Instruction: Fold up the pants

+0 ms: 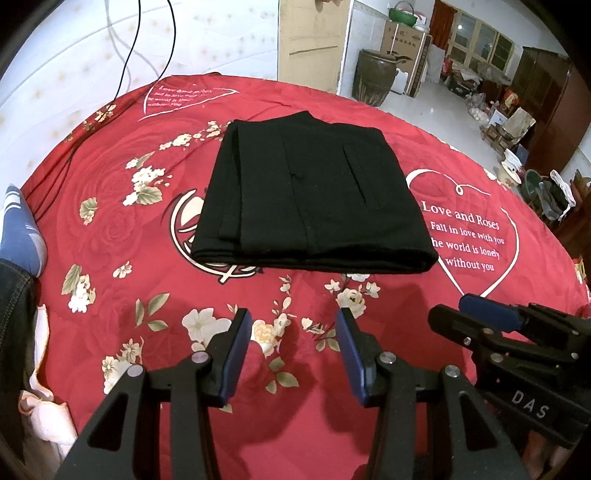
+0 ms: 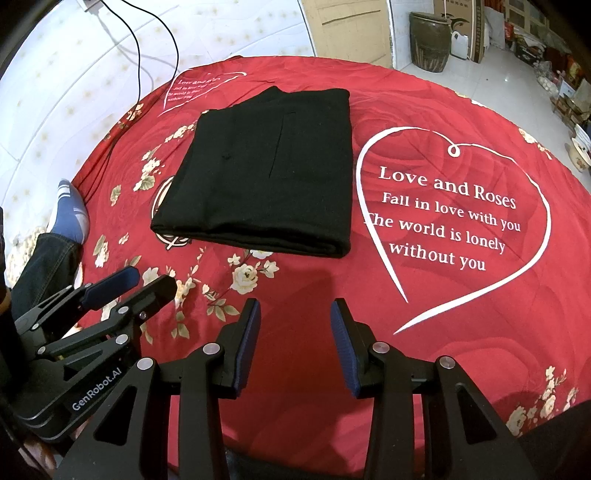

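Pants (image 1: 314, 195) folded; both hand-held grippers wide, empty. Green basket (image 1: 402, 15) in left view only.

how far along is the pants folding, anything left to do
Done: the black pants lie as a compact, layered rectangle on the red bedspread, edges roughly squared. In hand: nothing; the left gripper and right gripper are both open and empty, hanging short of the pants' near edge. Left: apparently nothing, except perhaps evening the slightly offset layers along the far left side.
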Demonstrator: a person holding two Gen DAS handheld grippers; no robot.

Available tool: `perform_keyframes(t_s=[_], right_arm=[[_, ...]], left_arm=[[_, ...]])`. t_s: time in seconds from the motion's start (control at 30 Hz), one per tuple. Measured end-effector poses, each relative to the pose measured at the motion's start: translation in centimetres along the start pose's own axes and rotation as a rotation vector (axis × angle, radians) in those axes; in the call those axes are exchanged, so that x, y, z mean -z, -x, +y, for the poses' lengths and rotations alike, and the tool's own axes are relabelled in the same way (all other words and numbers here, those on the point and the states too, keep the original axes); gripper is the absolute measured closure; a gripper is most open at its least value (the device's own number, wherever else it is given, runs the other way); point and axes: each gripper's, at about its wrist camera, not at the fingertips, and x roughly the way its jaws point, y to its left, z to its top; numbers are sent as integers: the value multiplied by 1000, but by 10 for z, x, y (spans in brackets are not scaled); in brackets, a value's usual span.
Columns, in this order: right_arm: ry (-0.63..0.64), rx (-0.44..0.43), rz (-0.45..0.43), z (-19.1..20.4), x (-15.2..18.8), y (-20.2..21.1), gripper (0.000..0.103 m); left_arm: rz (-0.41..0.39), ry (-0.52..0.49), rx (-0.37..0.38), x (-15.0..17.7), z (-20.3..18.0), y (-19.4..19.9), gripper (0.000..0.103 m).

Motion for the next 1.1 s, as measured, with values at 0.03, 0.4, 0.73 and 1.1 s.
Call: perform_keyframes(t_s=[0.03,0.4,0.73,1.1], right_arm=[[1,0,0,0,0,0,63],[16,17,0,1,1,-1,63],[18,19,-1,2,0,0,63],[20,22,-1,2,0,1,63]], left_arm=[[1,-2,-1,0,0,0,53],[-3,-1,-6,-1,0,1,53],[-6,-1,-6,-2,0,2,53],[-3,-4,0,-2,-1,3,53]])
